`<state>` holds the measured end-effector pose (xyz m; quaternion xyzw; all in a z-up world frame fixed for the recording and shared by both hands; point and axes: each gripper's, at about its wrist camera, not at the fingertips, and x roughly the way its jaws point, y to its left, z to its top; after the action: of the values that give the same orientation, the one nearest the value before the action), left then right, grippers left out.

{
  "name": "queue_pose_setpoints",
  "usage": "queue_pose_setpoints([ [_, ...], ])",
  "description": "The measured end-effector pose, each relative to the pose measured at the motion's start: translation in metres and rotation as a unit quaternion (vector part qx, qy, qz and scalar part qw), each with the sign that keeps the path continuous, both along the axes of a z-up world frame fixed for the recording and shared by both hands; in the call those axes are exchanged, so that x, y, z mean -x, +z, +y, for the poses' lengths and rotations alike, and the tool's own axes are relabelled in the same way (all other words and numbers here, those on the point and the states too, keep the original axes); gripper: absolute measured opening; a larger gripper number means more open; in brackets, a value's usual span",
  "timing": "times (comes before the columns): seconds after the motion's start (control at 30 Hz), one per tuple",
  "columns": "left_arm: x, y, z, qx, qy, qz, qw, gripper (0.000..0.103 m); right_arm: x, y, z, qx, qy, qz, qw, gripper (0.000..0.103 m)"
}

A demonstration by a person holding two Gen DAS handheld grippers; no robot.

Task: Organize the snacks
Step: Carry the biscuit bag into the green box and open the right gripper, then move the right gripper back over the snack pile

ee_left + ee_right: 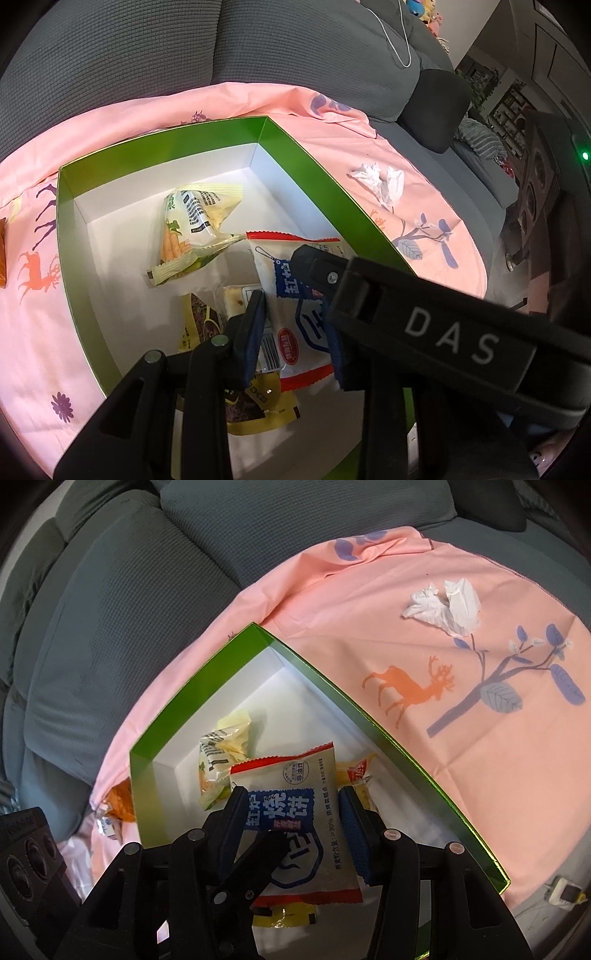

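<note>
- Your right gripper (291, 830) points down into the shallow green-walled cardboard box with a white floor (388, 738), and its blue-padded jaws are clamped on the sides of a white snack packet with red serrated ends and a blue label (295, 812).
- From the left wrist view, that same white packet (295, 332) hangs over the near part of the box, with the right gripper's black finger (317, 266) on its upper edge.
- Your left gripper (295, 332) has its jaws slightly apart on either side of the white packet; whether its pads press on the packet you cannot tell from either view.
- No earlier picture is there to compare.
- Under the packet lie a yellow-and-brown flat sachet (258, 410) and a pale wrapped bar with a barcode (240, 295), both on the box floor.
- Farther in, near the middle of the floor, a crinkled pale-yellow and green snack bag with black print (195, 229) lies tilted, apart from the walls.
- In the right wrist view, a small yellow-orange packet (358, 771) sits by the box's right wall, just beside the right pad.
- The box rests on a pink cloth printed with deer and blue leaves (443, 738), spread over a grey textured sofa (147, 590).
- A crumpled white tissue (447, 605) lies on the cloth, well apart from the box.
- An orange wrapper (120, 797) lies on the cloth just outside the box's left wall.
</note>
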<state>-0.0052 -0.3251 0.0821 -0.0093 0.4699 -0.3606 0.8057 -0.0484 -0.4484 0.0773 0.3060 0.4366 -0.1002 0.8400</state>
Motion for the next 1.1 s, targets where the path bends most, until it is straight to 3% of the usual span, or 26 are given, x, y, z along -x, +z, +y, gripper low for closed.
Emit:
queue_pose_setpoints([
  [0.33,0.000,-0.002,0.002,0.010,0.001,0.004,0.9999,0.032,-0.004,0.000,0.002,0.009,-0.004,0.003,1.000,0.055],
  [0.5,0.001,-0.002,0.004,0.017,0.004,0.004,0.9998,0.032,-0.006,0.001,0.006,0.013,0.004,0.000,1.000,0.066],
  [0.8,-0.002,-0.003,0.011,0.041,0.010,0.017,0.9990,0.032,-0.010,0.001,0.010,0.019,0.009,0.001,1.000,0.074],
  [0.97,0.006,0.015,0.032,0.039,0.038,-0.028,0.9981,0.031,-0.010,0.000,0.010,0.020,0.013,-0.003,1.000,0.078],
  [1.1,0.008,0.032,0.060,0.072,0.037,-0.016,0.9966,0.039,-0.005,0.009,0.009,0.009,0.012,-0.040,0.999,0.078],
])
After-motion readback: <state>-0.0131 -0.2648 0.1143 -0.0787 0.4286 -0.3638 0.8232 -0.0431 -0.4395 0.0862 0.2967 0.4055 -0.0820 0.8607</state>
